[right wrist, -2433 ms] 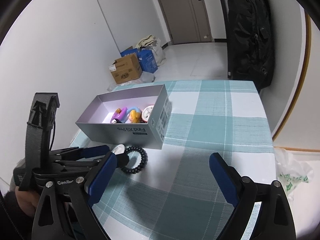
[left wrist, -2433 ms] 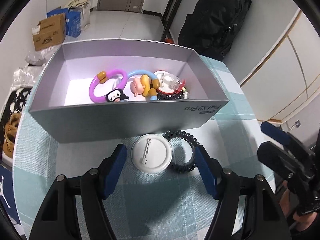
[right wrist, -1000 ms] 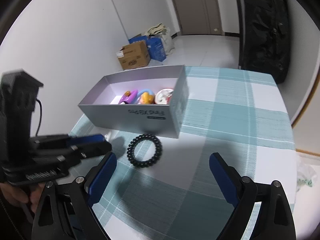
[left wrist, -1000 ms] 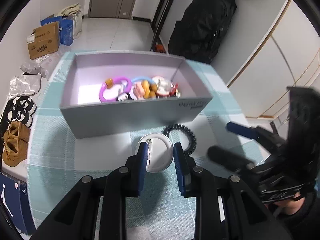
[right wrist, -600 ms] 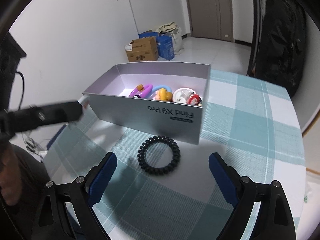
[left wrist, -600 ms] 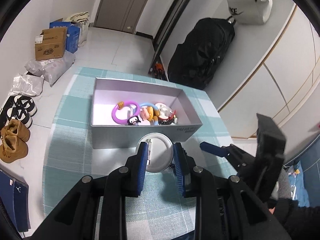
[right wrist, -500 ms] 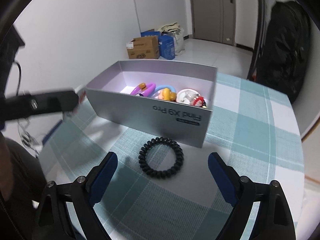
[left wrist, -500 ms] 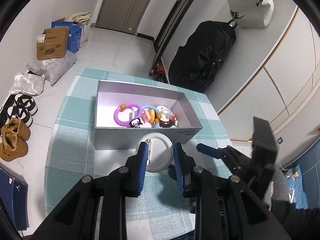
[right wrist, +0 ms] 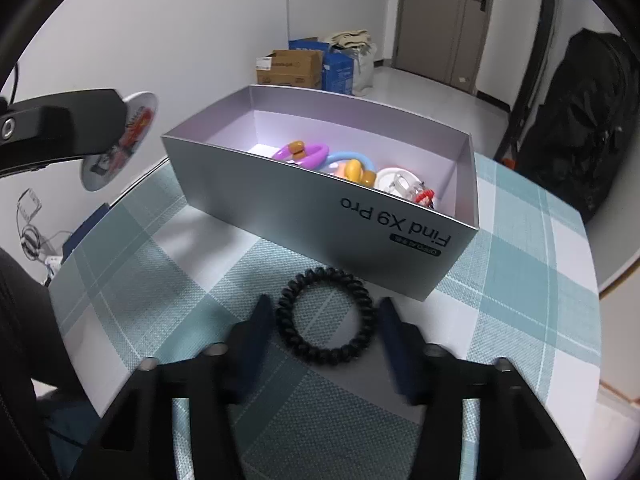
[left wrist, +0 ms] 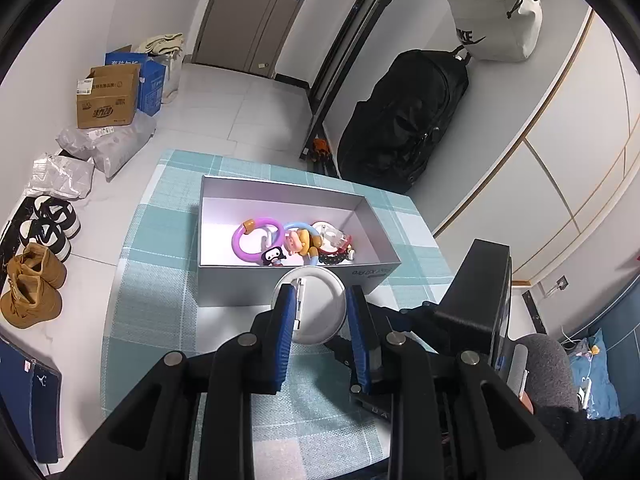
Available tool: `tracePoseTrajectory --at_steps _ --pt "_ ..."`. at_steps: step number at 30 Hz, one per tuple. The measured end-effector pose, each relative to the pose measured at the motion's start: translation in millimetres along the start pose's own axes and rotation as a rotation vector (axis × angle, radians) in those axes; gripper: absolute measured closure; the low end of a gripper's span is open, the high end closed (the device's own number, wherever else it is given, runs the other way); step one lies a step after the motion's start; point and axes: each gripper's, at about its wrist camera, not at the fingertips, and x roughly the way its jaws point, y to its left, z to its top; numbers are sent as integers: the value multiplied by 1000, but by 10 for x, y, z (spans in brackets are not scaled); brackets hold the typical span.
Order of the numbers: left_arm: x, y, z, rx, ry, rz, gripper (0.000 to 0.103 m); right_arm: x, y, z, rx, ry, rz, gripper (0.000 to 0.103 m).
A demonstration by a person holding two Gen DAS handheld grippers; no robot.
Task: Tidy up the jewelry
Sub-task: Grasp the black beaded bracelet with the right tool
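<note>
Right tongs (right wrist: 326, 322) were spread, straddling the black spiral hair tie (right wrist: 326, 316) on the checked surface (right wrist: 520, 280) just in front of the grey box (right wrist: 320, 216); closing off-centre could flick the springy tie away or squash it out of the grip. Left tongs (left wrist: 318, 308) were pinching the white pin badge (left wrist: 316, 304) by its edges, held high before the box, so a loose edge grip could drop it short of the opening or onto the purple ring (left wrist: 256, 238) and the figures inside.

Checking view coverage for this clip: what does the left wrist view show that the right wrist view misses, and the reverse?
Left wrist only: the plain white back of the pin badge with its clasp, clamped in the left hand-held gripper, and shoes on the floor. Right wrist only: the black hair tie on the tablecloth between the open right hand-held gripper's fingers, and the badge's printed front. Both: the grey box with colourful trinkets inside.
</note>
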Motion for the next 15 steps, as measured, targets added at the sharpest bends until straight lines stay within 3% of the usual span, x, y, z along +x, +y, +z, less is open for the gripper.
tracePoseTrajectory --at_steps 5,15 --pt "-7 -40 6 11 -4 1 82 -37 -16 -31 12 2 18 67" --pt "-32 -96 33 5 -16 7 82 -127 -191 -38 99 -9 66 68"
